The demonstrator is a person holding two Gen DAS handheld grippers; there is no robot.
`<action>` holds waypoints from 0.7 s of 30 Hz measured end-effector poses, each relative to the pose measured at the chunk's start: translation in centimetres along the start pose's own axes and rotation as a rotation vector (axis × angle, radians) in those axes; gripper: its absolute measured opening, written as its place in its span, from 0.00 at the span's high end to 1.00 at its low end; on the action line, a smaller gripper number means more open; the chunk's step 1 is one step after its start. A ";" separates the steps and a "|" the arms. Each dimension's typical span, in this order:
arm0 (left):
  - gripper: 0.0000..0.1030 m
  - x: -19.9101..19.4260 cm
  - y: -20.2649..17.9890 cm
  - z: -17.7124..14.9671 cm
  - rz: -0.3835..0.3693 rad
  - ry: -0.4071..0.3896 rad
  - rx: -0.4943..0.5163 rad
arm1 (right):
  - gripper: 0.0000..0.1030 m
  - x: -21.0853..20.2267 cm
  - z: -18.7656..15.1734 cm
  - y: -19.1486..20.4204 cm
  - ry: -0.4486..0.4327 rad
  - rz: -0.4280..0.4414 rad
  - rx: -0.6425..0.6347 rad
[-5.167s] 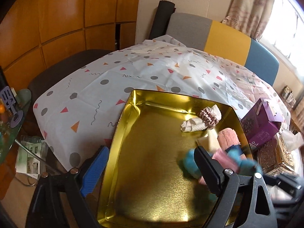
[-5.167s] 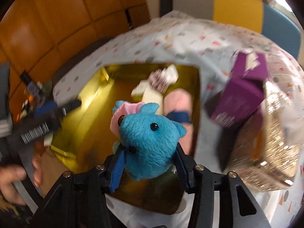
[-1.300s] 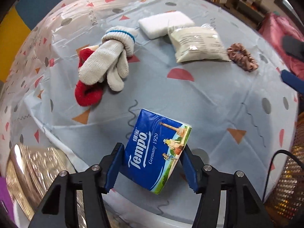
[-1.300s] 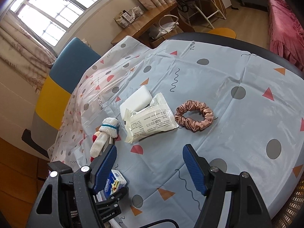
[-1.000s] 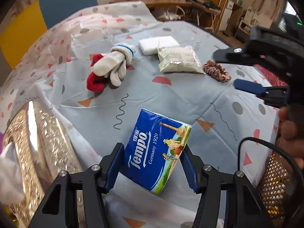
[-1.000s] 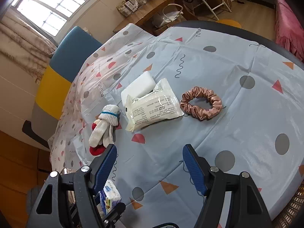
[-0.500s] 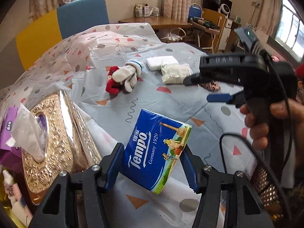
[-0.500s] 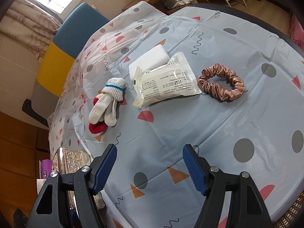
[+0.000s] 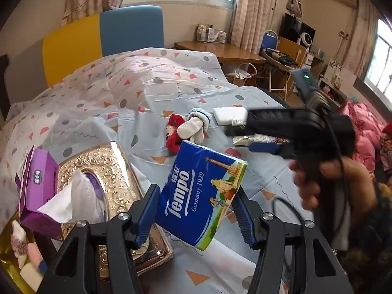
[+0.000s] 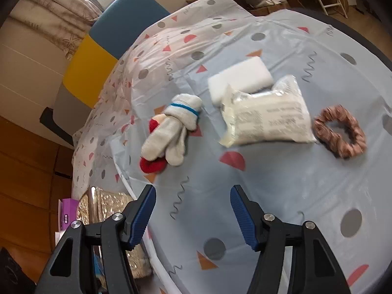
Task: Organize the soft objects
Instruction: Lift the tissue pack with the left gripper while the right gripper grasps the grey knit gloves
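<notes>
My left gripper (image 9: 193, 210) is shut on a blue Tempo tissue pack (image 9: 199, 194) and holds it above the table. My right gripper (image 10: 192, 213) is open and empty over the tablecloth; it also shows in the left wrist view (image 9: 259, 139). Ahead of it lie a white glove (image 10: 174, 132) over a red doll (image 10: 152, 165), a white sponge block (image 10: 238, 78), a clear wipes packet (image 10: 265, 114) and a pink scrunchie (image 10: 340, 132). The glove (image 9: 196, 127) and red doll (image 9: 172, 132) also show in the left wrist view.
A gold embossed tissue box (image 9: 110, 178) and a purple carton (image 9: 36, 183) stand left of the tissue pack. A gold tray (image 9: 9, 264) with soft items sits at the bottom left. A yellow and blue chair (image 9: 105, 36) is behind the table.
My left gripper has swung left and up with the tissue pack, bringing the gold box and purple carton into view. My right gripper has moved lower and closer to the glove and packet.
</notes>
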State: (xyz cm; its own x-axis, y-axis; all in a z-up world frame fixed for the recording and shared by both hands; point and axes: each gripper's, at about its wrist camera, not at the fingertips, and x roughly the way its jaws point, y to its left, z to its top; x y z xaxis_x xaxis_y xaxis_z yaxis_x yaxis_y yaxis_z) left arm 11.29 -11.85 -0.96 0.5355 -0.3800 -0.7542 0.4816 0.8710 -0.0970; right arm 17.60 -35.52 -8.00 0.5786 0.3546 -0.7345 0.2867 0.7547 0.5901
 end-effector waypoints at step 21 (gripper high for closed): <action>0.42 -1.2 3.4 0.5 -0.046 -0.009 -0.108 | 0.70 10.7 6.9 2.4 0.090 -0.154 -0.022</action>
State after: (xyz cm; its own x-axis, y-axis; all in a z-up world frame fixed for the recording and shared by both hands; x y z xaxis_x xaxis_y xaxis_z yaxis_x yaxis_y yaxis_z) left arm 12.65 -8.64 -0.03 0.5212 -0.4228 -0.7414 0.4288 0.8808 -0.2009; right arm 29.74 -33.75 -12.11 0.4578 0.2810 -0.8435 0.3496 0.8154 0.4613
